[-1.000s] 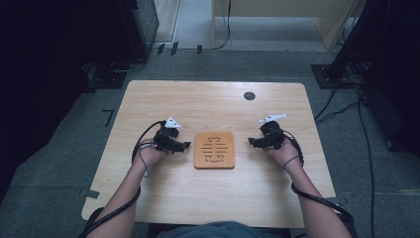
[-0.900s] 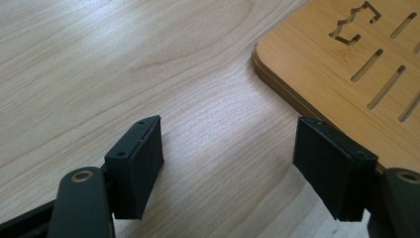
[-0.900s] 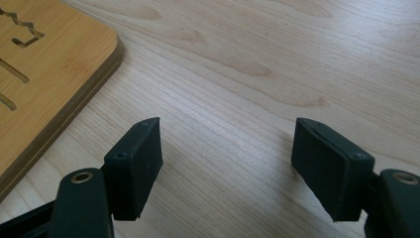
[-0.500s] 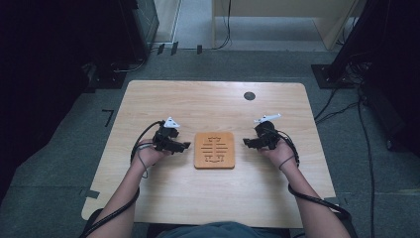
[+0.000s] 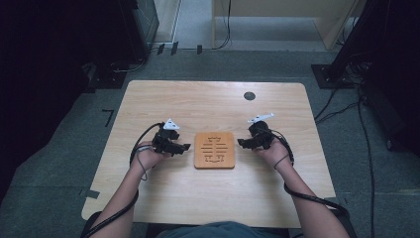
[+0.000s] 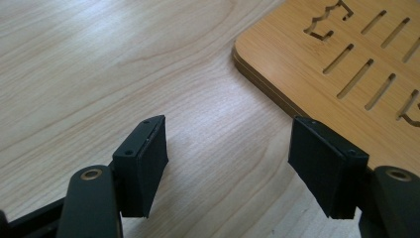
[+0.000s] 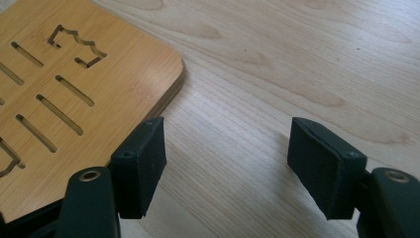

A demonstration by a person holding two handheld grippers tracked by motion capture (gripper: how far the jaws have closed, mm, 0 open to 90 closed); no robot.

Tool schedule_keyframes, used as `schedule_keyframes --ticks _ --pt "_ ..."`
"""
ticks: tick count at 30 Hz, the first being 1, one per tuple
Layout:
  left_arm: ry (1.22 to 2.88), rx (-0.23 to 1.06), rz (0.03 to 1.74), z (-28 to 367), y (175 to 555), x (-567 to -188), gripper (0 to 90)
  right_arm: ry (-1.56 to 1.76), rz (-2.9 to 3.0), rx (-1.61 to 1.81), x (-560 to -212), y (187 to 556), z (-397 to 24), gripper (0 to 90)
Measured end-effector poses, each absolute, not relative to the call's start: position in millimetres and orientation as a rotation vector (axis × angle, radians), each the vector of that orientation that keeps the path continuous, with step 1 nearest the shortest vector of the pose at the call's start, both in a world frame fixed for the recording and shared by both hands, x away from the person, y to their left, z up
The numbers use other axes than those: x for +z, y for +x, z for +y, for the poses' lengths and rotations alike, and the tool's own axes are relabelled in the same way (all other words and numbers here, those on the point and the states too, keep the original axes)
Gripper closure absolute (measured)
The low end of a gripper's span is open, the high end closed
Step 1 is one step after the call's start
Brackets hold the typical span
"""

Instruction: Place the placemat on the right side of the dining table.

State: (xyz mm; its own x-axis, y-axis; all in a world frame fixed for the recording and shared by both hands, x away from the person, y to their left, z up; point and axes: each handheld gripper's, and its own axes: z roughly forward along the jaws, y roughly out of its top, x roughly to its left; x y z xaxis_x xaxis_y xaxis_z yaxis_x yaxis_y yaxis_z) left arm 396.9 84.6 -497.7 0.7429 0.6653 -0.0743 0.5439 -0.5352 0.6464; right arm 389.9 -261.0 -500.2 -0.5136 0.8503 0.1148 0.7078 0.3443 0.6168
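Wooden trivet [image 5: 214, 149] — between left tool [image 5: 181, 147] | right tool [image 5: 244, 143] — both agape

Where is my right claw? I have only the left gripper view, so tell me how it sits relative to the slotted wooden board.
Observer: In the high view, the right claw is at the wooden board's opposite side. It points in toward the board, facing your left claw across it.
Operator: Now report its jaw state.
Observer: The right gripper view shows its jaws wide open with nothing held. Only bare table lies between them, and one jaw is close to the board's rounded corner.
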Motion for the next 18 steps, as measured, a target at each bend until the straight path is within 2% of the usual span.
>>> schedule_keyframes --ticks 18 --pt "2.266 0.208 0.904 80 394 -494 29.1 1.391 2.399 0.931 -499 386 -243 30.8"
